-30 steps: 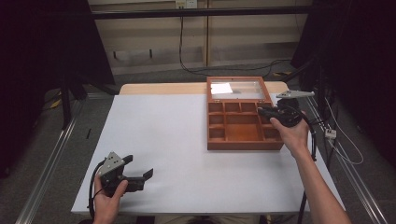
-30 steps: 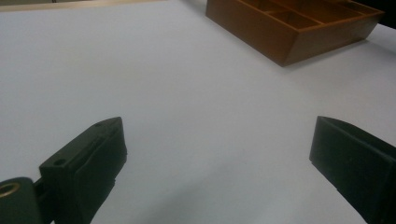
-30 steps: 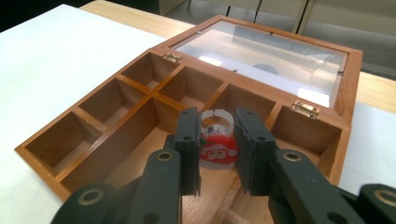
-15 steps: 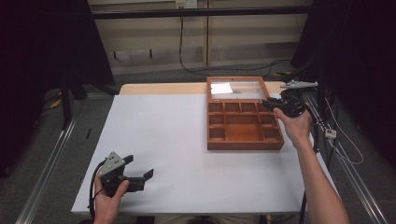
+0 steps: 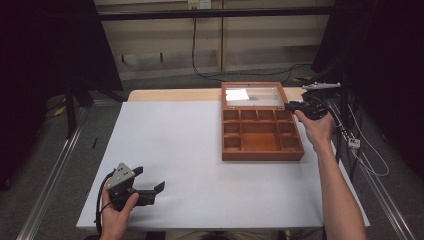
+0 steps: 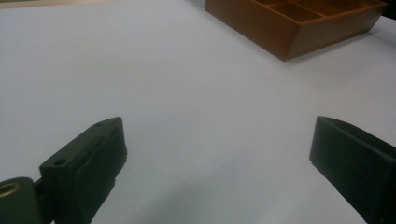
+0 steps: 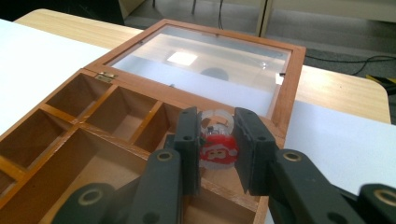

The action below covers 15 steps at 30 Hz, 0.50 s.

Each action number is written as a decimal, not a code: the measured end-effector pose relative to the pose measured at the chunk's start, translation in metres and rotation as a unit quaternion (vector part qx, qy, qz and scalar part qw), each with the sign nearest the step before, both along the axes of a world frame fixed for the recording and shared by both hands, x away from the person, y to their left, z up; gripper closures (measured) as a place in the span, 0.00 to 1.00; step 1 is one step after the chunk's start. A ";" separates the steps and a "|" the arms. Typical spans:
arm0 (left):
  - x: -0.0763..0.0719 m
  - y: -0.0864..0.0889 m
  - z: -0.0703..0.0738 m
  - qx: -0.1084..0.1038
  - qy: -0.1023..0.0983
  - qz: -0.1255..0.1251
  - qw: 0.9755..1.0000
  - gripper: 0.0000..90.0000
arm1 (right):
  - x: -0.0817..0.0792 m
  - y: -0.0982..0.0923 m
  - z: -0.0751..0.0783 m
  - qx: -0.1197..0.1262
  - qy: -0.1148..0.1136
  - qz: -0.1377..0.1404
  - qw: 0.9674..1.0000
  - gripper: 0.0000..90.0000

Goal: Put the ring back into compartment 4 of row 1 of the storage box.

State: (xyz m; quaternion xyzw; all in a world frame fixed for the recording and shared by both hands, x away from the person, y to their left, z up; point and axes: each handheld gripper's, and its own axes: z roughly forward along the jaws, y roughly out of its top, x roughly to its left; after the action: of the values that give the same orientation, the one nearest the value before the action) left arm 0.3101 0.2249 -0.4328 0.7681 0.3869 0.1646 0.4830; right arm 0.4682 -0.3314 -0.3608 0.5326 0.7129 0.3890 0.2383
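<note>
Jaws of the left gripper (image 5: pixel 150 189) stand wide apart near the table's front edge, with nothing between them; the left gripper view shows bare white tabletop (image 6: pixel 187 93) in the gap and a corner of the wooden box (image 6: pixel 299 23) farther off. From above, the left hand (image 5: pixel 117 212) wraps the gripper's body, its cable looping beside the wrist.

Farther back and to the right, the right gripper (image 5: pixel 292 106) sits at the box's right rim, too small in the high view to read its jaws. The right gripper view settles this: the right gripper (image 7: pixel 215 140) is clamped on a small red ring with a clear band (image 7: pixel 217 150), held over a back compartment of the box (image 5: pixel 262 137). The ring's printed face is partly hidden by the jaws.

Behind it, the box's glass lid (image 7: pixel 205 58) lies open flat on a pale wooden strip of table (image 5: pixel 170 95). Beyond are grey floor, cables and dark curtains.
</note>
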 end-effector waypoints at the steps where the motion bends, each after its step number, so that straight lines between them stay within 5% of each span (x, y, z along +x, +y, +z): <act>1: 0.001 0.000 0.000 -0.001 0.001 0.000 1.000 0.04 | 0.000 -0.001 -0.002 0.004 0.003 -0.003 1.000 0.80; 15: 0.001 0.001 -0.002 0.000 0.008 0.006 1.000 0.05 | 0.012 0.003 -0.015 -0.008 0.014 -0.003 1.000 0.80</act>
State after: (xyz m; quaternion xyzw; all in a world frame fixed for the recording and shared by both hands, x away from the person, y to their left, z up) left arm 0.3111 0.2258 -0.4344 0.7674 0.3950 0.1611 0.4786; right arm 0.4797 -0.3283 -0.3760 0.5384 0.7173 0.3751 0.2342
